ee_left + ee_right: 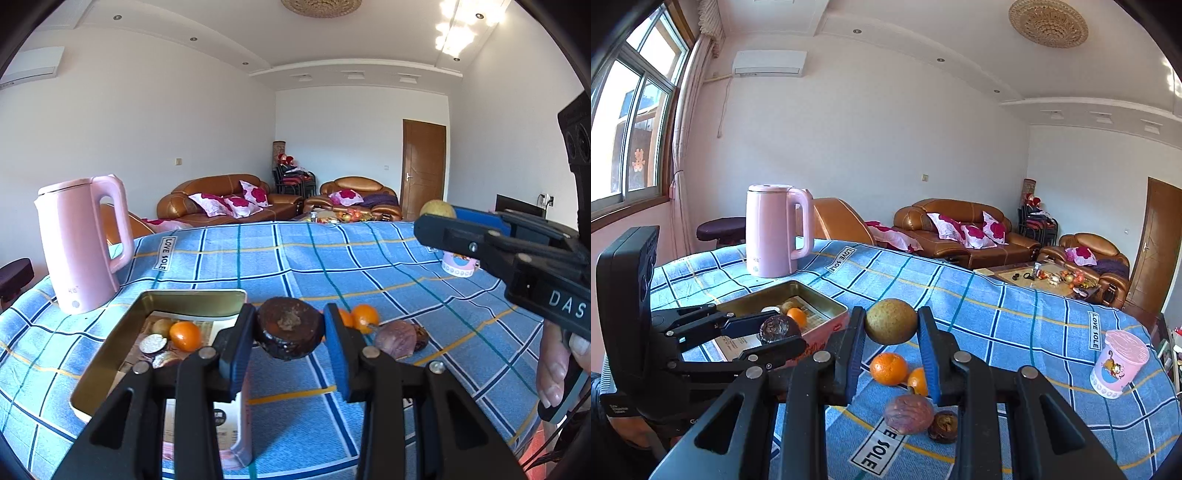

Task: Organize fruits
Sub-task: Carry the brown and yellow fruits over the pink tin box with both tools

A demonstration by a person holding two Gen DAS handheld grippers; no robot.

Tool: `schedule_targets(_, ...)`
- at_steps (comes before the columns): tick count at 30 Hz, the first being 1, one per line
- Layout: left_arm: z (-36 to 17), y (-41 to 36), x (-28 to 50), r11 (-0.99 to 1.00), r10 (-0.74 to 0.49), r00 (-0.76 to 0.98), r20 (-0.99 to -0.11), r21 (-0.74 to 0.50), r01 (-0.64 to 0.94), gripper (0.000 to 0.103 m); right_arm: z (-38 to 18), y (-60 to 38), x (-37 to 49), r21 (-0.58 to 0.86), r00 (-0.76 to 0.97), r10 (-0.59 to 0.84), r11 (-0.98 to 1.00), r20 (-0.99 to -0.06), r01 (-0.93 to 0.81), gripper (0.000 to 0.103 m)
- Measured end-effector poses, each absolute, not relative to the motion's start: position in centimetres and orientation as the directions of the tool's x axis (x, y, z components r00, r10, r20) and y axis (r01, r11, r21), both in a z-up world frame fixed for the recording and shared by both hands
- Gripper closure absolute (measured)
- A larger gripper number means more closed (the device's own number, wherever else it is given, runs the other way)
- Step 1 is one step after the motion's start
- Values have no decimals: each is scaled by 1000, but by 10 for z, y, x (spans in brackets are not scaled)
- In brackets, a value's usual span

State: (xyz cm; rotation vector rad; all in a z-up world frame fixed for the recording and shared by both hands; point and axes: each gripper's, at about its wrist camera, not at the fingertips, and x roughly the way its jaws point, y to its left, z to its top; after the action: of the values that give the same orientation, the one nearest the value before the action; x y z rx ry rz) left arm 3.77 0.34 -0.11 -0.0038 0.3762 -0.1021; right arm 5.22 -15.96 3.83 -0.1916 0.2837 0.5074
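Jaws pinch dark fruit [290, 334], cut face toward cam

A home living room: leather sofas [964, 229], cushions, pink kettle [772, 229], curtained window [631, 122].

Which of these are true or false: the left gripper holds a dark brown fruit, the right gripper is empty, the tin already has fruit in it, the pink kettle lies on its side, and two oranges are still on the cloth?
1. The left gripper holds a dark brown fruit. True.
2. The right gripper is empty. False: it is shut on a yellow-green fruit.
3. The tin already has fruit in it. True: an orange and other pieces lie inside.
4. The pink kettle lies on its side. False: it stands upright.
5. Two oranges are on the cloth. True.
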Motion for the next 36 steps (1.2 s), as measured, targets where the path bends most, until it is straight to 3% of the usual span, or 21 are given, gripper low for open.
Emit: schedule_targets(36,-21,118,64,989,132,866,-482,8,-147,64,3,-15,112,-131,685,560,722,-466,-680,73)
